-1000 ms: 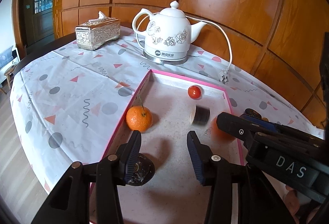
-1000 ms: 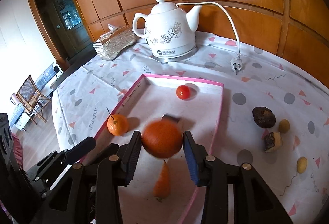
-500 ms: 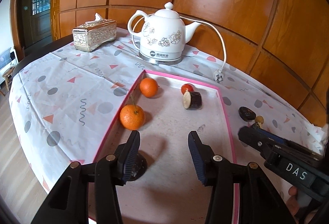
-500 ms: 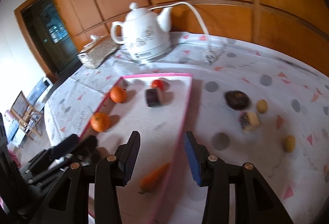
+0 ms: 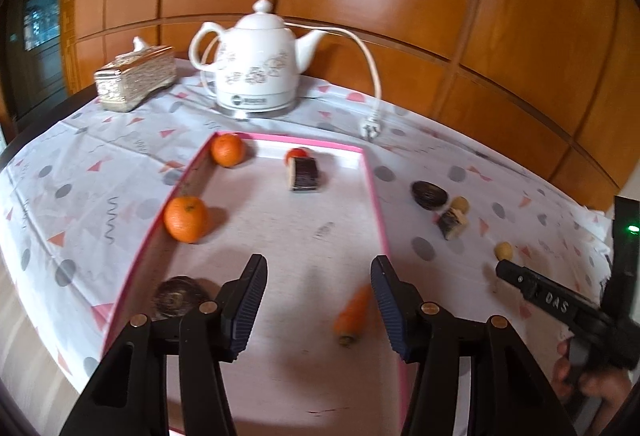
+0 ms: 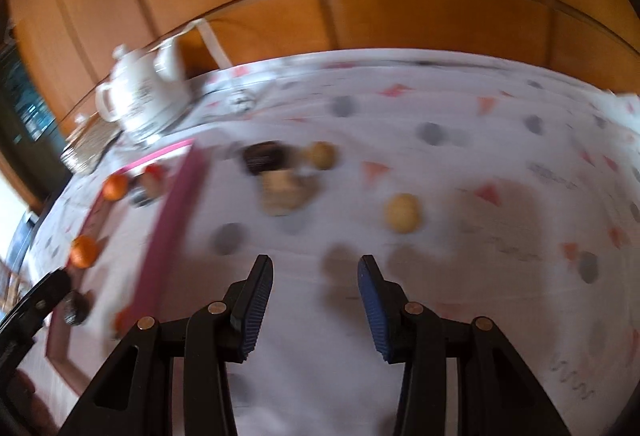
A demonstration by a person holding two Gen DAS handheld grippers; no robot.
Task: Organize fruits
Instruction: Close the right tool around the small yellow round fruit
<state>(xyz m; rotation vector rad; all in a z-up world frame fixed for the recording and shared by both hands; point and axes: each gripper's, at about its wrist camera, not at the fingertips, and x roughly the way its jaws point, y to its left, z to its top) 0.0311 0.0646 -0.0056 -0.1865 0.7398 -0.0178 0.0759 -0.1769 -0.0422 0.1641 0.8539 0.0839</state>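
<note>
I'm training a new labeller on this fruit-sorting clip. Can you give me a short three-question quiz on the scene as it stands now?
1. True or false: the right claw grips an orange.
2. How many oranges lie in the pink-rimmed tray?
3. The carrot lies: A) beside the kettle; B) in the tray, near the left claw; C) on the cloth outside the tray.

Key:
1. False: nothing sits between its fingers.
2. Two: the near orange and the far orange.
3. B
</note>
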